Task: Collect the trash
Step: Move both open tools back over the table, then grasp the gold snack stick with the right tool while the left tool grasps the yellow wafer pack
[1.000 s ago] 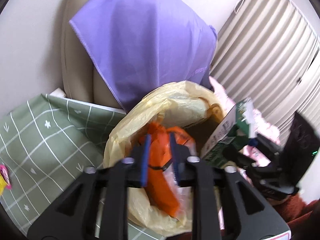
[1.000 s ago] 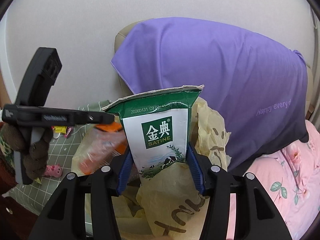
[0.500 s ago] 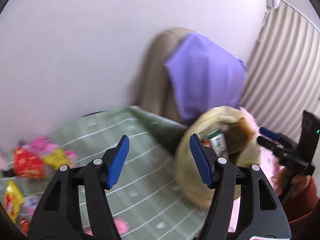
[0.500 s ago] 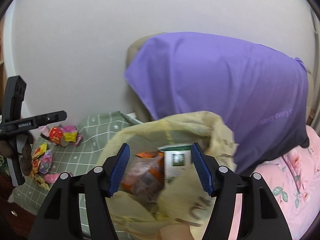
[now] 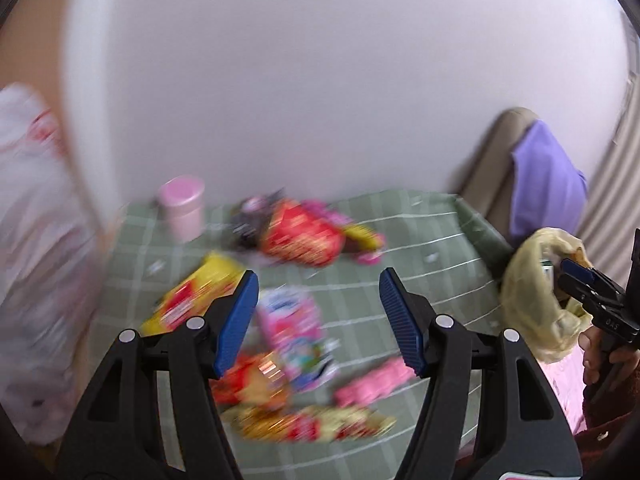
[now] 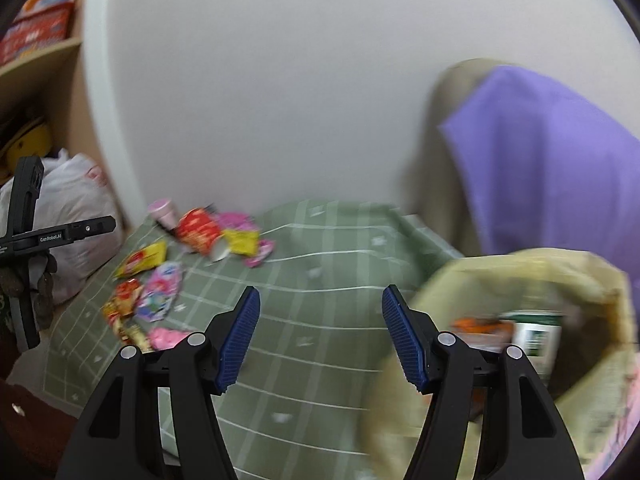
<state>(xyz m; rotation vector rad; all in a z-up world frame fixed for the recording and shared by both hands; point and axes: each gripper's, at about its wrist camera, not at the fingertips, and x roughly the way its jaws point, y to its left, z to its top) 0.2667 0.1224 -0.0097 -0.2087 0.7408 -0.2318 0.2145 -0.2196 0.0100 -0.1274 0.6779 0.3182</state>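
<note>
Green checked tablecloth [image 6: 320,280] under both my claws: left gripper [image 5: 318,320] and right gripper [image 6: 320,334] gaping, empty; wrappers [image 6: 156,280] at 10 o'clock, yellow bag [image 6: 520,280] at 3.

Wrappers [image 6: 168,280] clustered at surface's [image 6: 320,320] far left corner; cup [image 5: 182,208] behind them by wall; bag [image 6: 520,340] off right edge, carton [image 6: 536,336] inside.

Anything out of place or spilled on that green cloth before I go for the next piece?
Yes. Snack wrappers lie scattered across the far left of the green checked cloth, and a white paper cup lies tipped on its side among them. The carton sits inside the yellow bag. No liquid spill shows, though both views are blurred.
</note>
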